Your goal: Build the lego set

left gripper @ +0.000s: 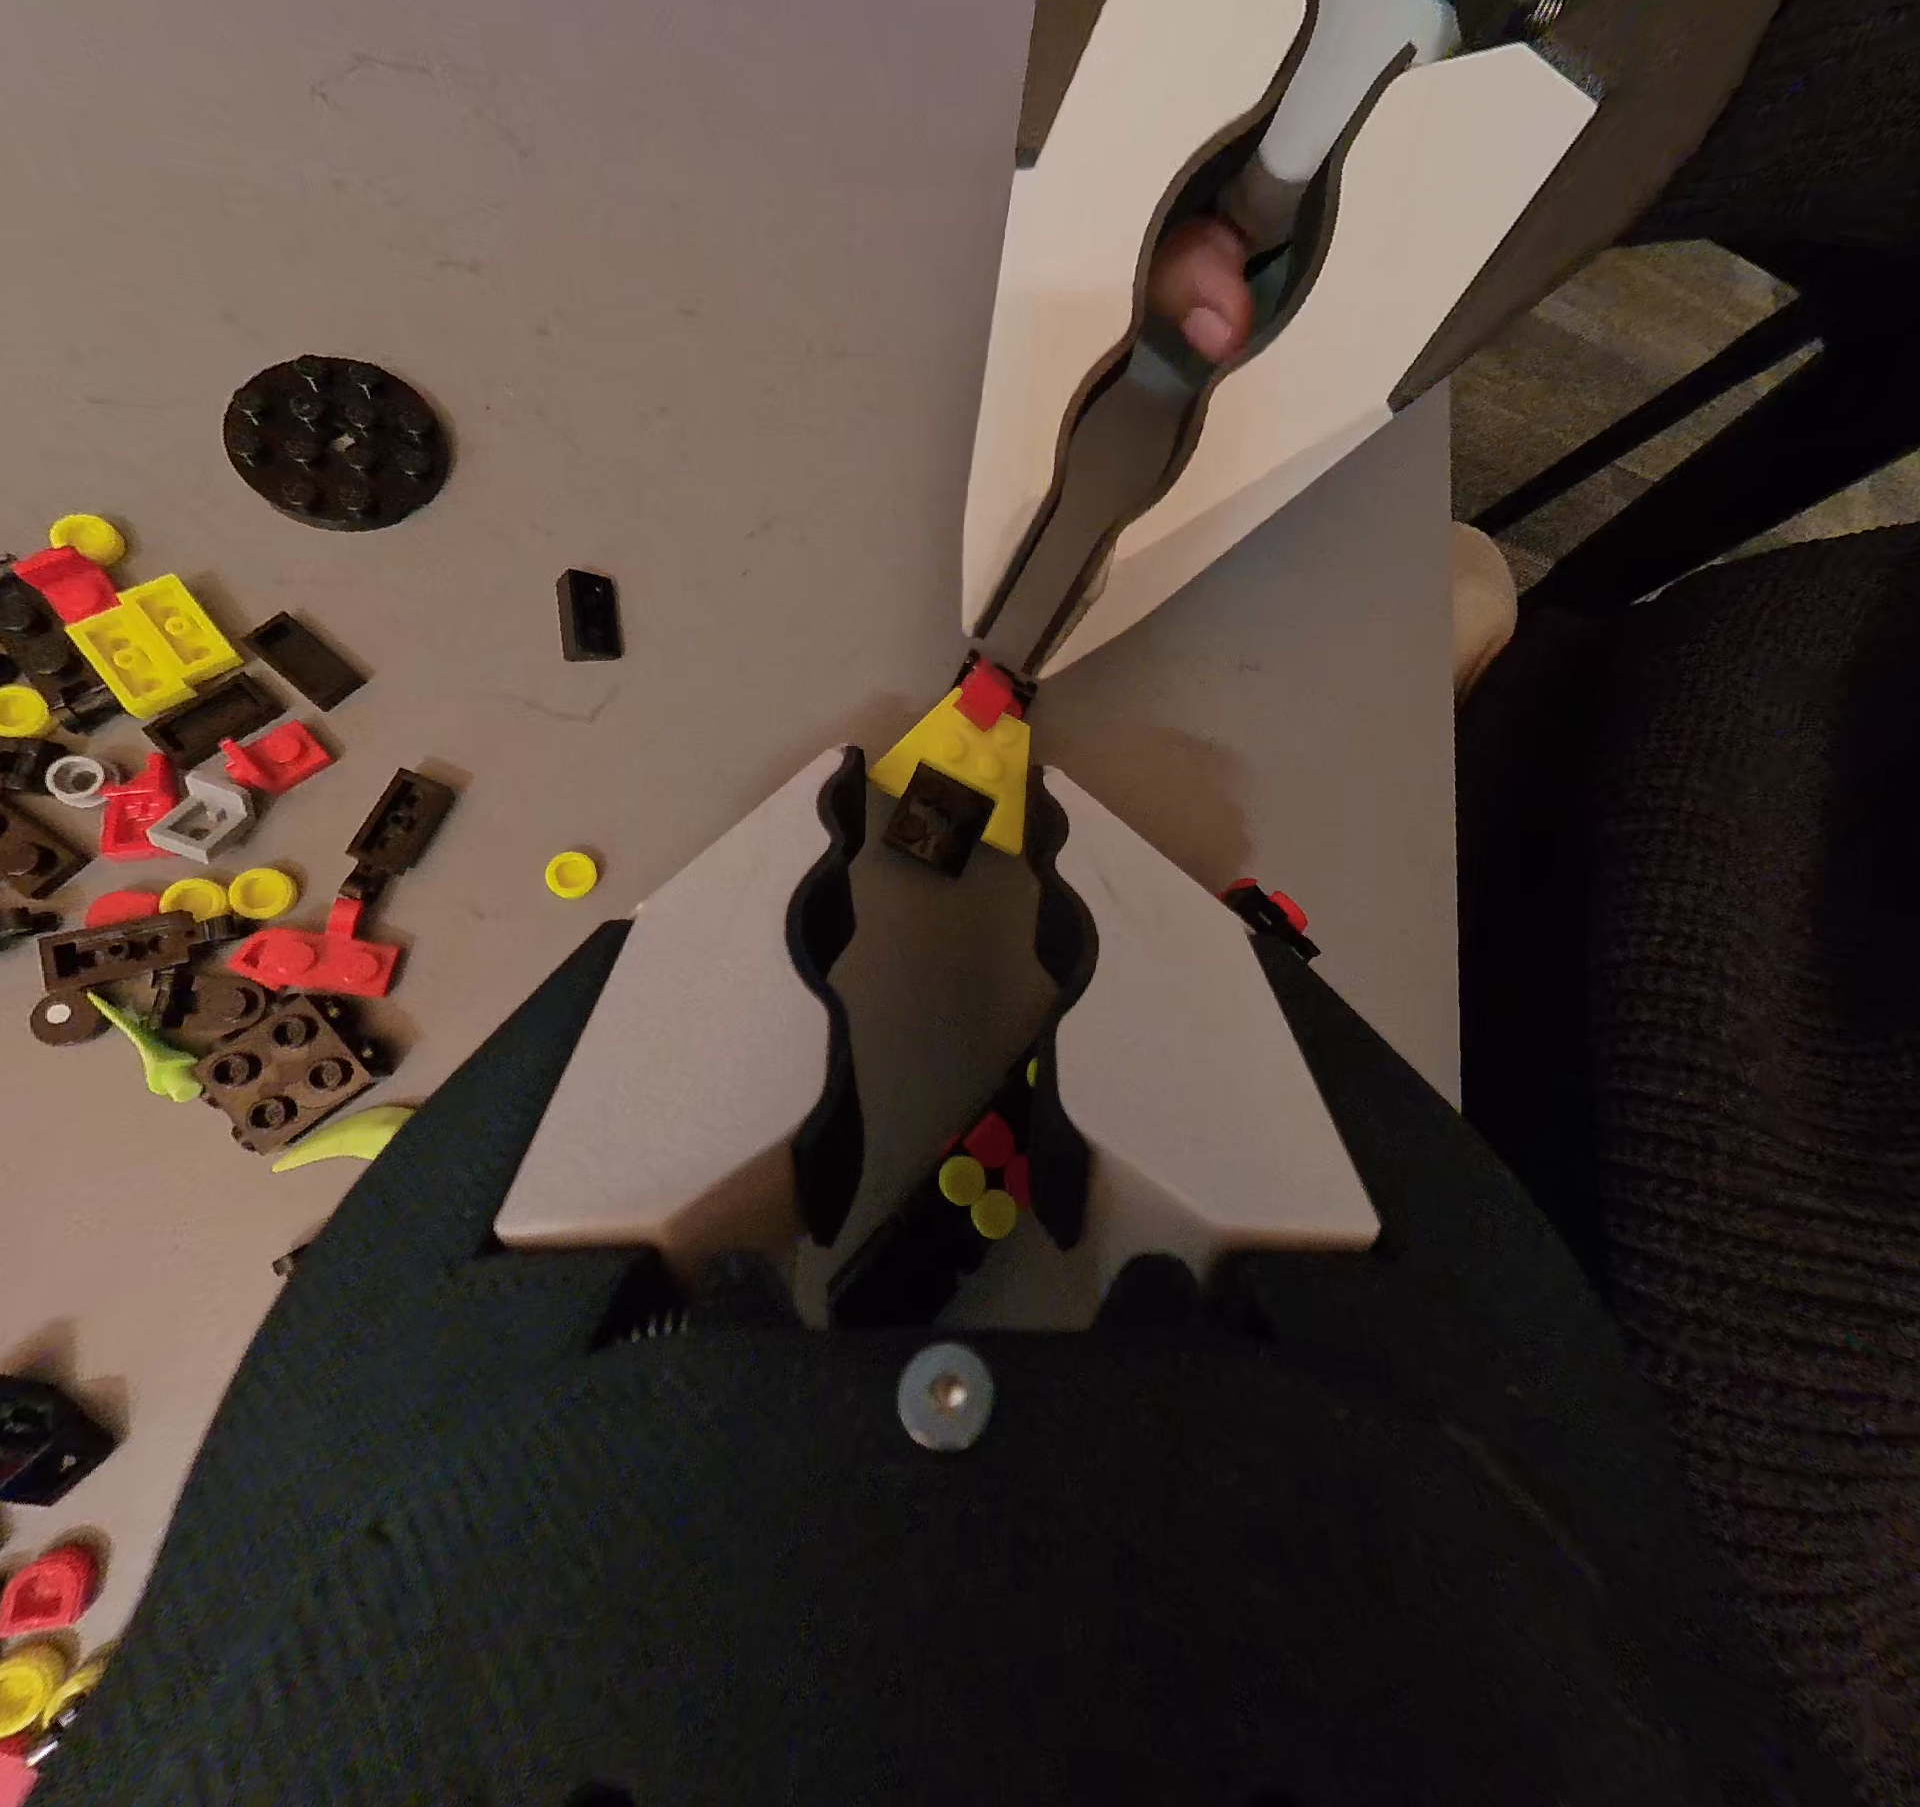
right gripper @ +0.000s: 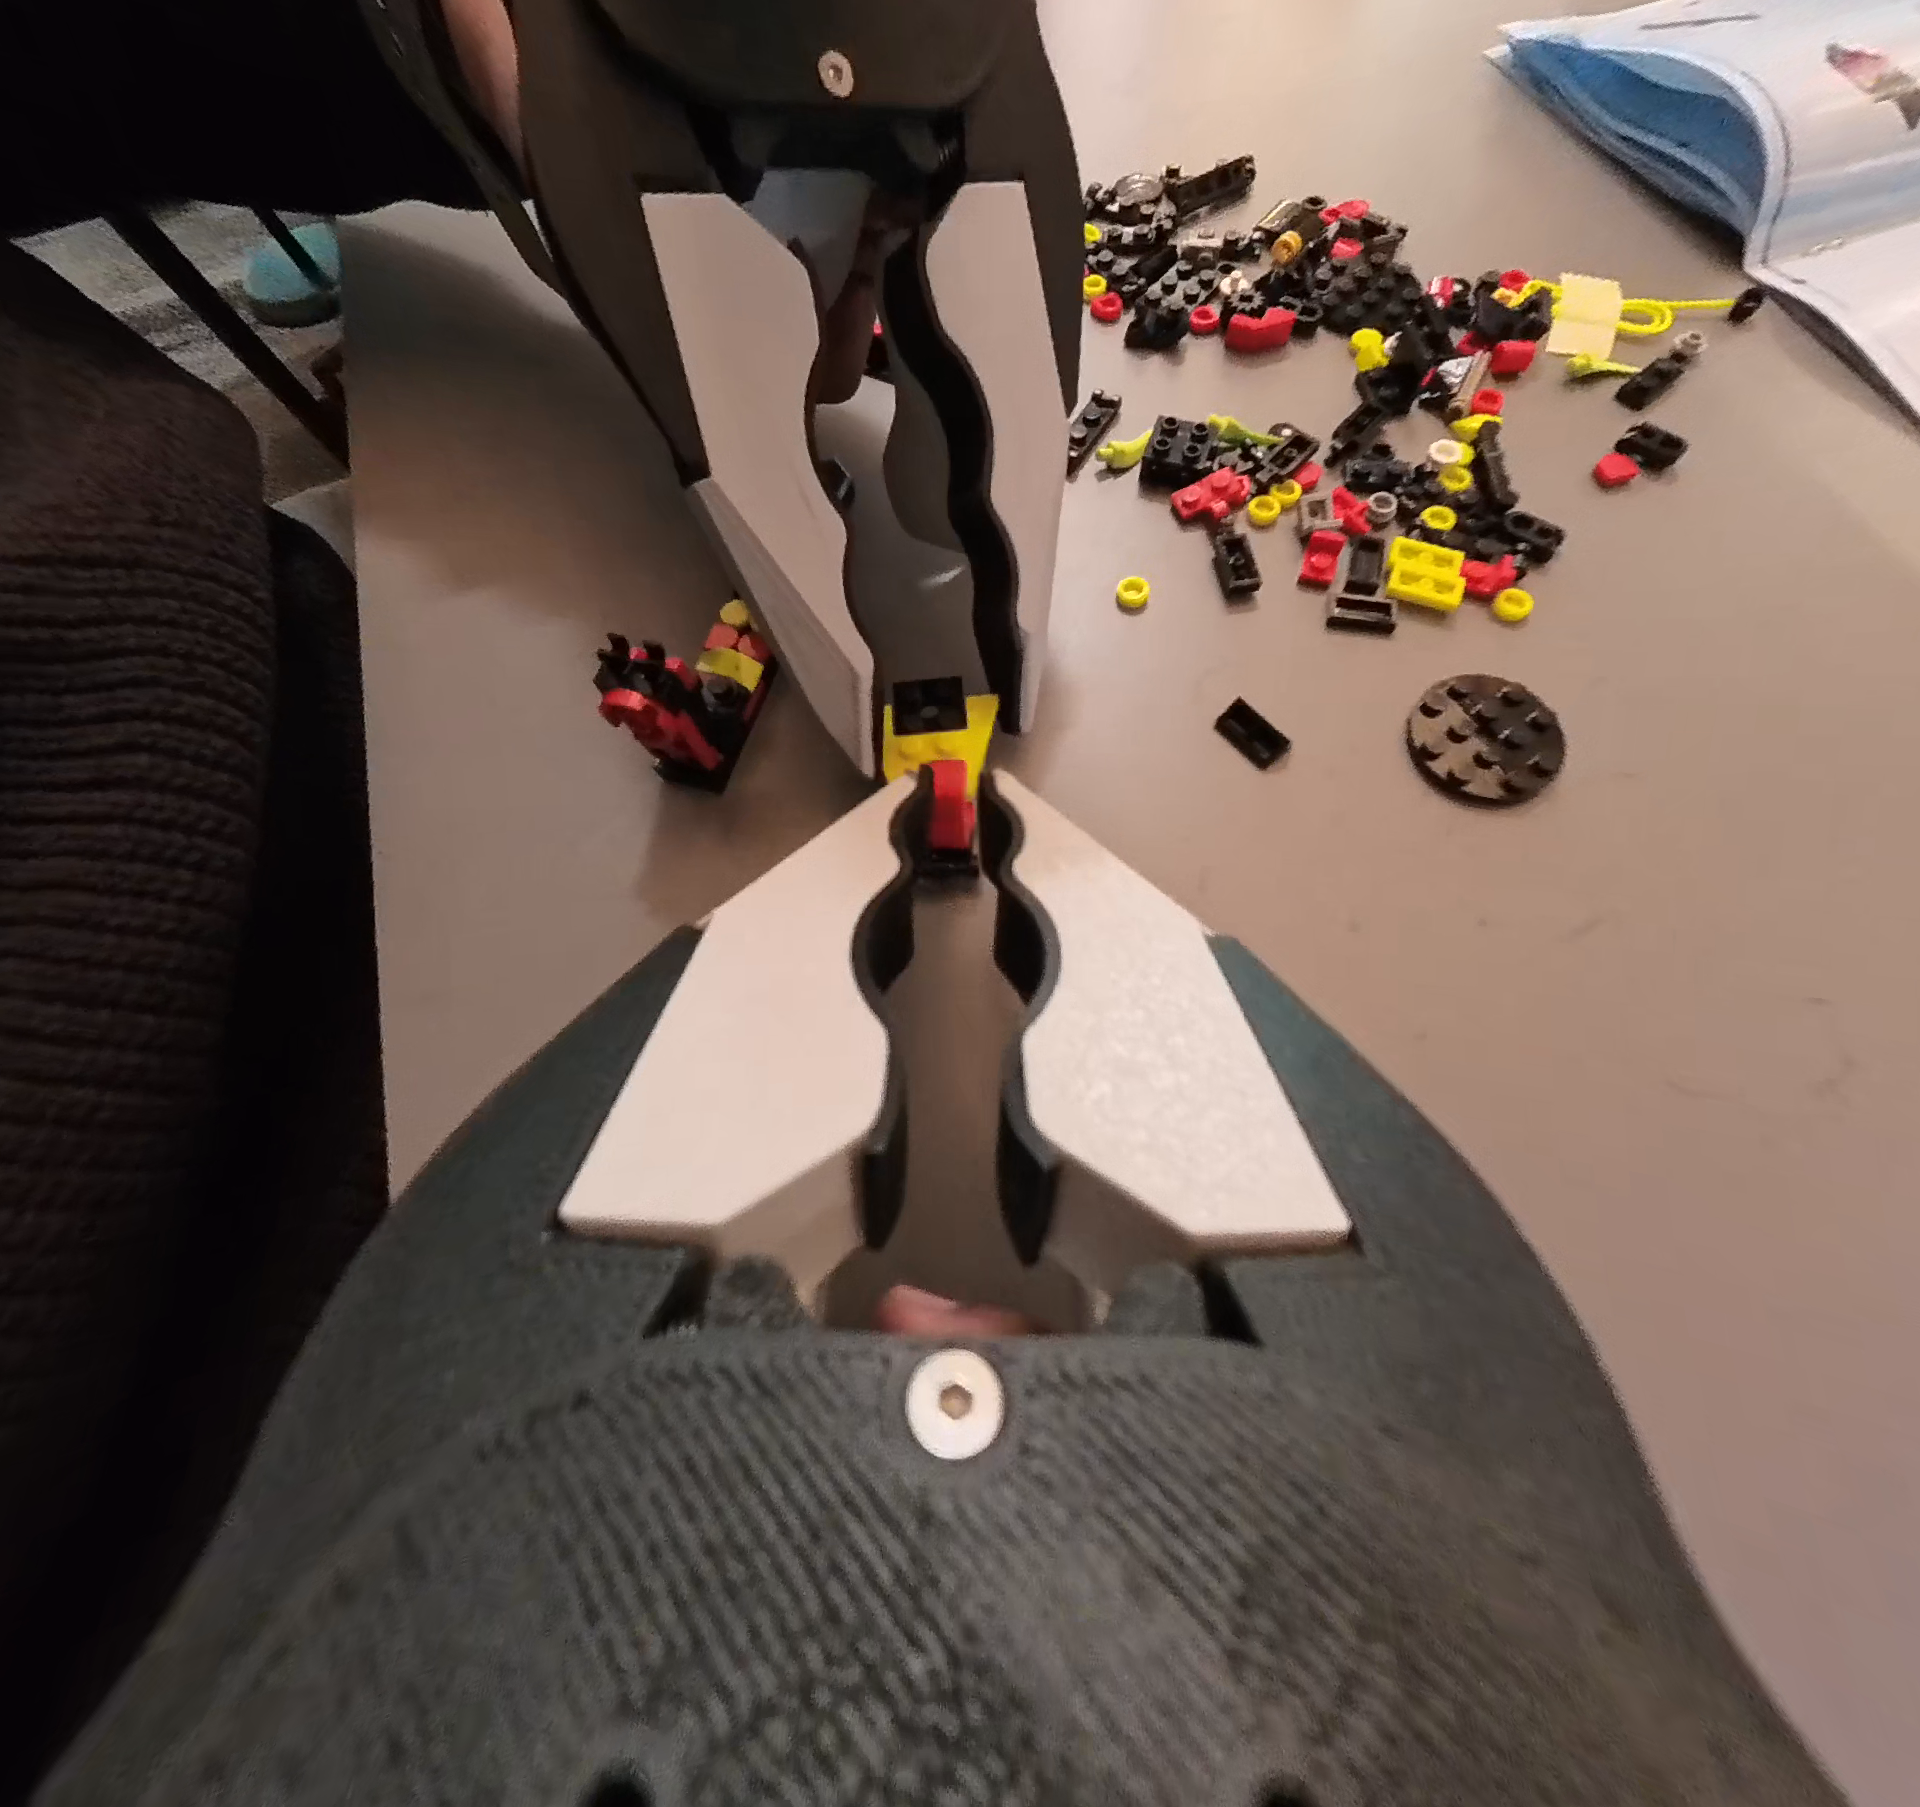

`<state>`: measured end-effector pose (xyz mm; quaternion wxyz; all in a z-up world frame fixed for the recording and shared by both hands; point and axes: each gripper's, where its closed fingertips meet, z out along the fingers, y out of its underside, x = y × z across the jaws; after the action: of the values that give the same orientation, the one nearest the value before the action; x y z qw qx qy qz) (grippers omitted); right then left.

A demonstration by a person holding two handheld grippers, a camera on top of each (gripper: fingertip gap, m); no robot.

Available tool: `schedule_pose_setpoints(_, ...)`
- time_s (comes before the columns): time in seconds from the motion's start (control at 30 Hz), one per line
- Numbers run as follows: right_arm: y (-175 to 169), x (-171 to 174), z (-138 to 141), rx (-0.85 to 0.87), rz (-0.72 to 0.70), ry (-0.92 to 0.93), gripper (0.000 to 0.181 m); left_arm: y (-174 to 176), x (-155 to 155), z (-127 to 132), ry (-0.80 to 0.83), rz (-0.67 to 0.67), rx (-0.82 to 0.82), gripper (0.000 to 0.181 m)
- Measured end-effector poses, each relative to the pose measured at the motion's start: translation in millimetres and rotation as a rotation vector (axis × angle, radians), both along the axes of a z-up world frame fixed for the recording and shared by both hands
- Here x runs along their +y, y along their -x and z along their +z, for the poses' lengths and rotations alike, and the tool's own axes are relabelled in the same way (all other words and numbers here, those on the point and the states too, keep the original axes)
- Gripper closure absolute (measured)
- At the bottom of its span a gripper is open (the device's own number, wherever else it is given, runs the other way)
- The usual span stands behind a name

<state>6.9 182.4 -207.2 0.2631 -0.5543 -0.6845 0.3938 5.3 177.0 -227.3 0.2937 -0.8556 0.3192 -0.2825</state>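
Grippers meet tip to tip near the table edge, over the grey table point(right gripper: 1351, 1030). My left gripper point(left gripper: 948, 801) has its fingers around the yellow wedge plate point(left gripper: 982, 755), which carries a black brick point(left gripper: 933, 827) on its wide end; in the right wrist view the same yellow piece point(right gripper: 935, 734) sits between the left fingertips, pinched at its sides. My right gripper point(right gripper: 943, 822) is pressed together on a small red piece point(right gripper: 945, 801) with a black part under it, and that red piece point(left gripper: 987, 695) touches the narrow end of the yellow wedge. I cannot tell whether it is seated on the studs.

A small sub-build of black, red and yellow point(right gripper: 691, 708) stands on the table just beside the left gripper. The loose pile of parts point(right gripper: 1340, 407) lies well apart, mostly black, red and yellow, with a few lime bits. A black round plate point(right gripper: 1484, 739) lies alone, and a small black tile point(right gripper: 1252, 731) near it. In the left wrist view the same round plate point(left gripper: 338, 443) sits above the pile point(left gripper: 177, 822).

An instruction booklet point(right gripper: 1714, 126), blue and white, lies open at the far corner; its print is too small and blurred to read. No brand mark legible on any brick or on the grippers.
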Motion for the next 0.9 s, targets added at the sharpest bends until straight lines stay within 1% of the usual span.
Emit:
schedule_pose_setpoints(0.27,1.5,-3.6,-6.4,-0.025,0.018,-0.043,0.173,-1.0,-0.5,0.1,0.005,-0.003,-0.004,0.153)
schedule_pose_setpoints(0.63,3.2,-2.7,-6.7,-0.027,0.006,-0.046,0.176,-2.7,-1.6,0.1,0.011,-0.006,-0.006,0.153)
schedule_pose_setpoints(0.9,4.0,-3.4,-7.2,-0.03,0.004,-0.081,0.176,-3.1,-1.6,-0.1,0.02,0.0,-0.011,0.153)
